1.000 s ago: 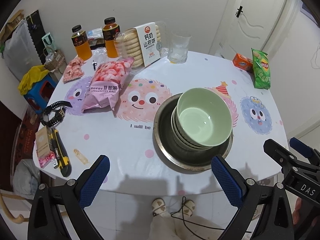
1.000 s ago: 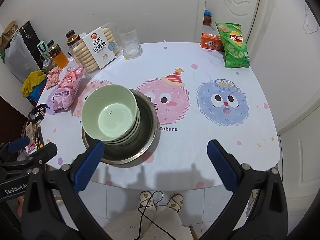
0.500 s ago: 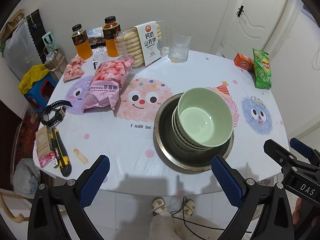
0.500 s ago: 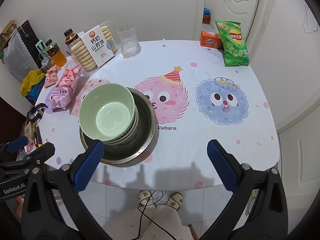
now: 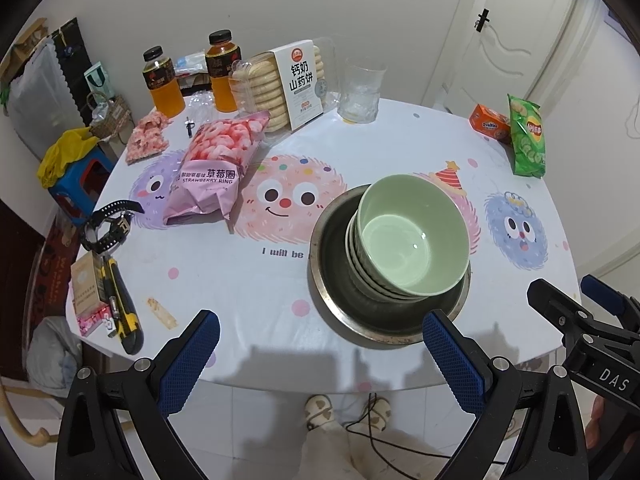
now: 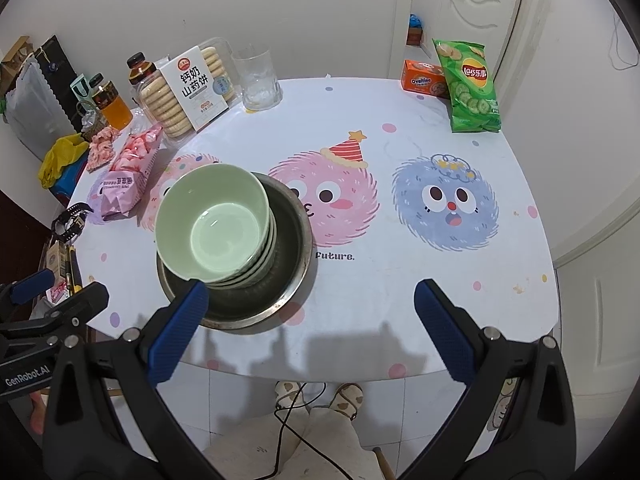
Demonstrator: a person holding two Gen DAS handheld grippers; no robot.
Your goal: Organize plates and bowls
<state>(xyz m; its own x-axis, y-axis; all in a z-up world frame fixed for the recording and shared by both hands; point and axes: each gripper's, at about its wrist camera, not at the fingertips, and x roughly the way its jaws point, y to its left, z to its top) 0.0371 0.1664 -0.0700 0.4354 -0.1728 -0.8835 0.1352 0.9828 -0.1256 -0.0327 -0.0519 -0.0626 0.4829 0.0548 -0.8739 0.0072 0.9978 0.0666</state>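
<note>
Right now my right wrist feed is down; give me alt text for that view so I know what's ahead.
A stack of green bowls sits nested in a metal plate on a cartoon-print table, just beyond the open, empty right gripper, near its left finger. Snacks, juice bottles and a glass line the far edge; the left gripper shows at lower left.

Even, soft indoor light falls from above, bright enough that colours read cleanly. Gripper shadows lie on the table [image 5: 248, 280] just ahead of the fingertips [image 6: 180, 320]. A small glare spot sits inside the top bowl [image 5: 412, 236]. Focus is sharp; fisheye bending curves walls and door, with black vignette corners.
</note>
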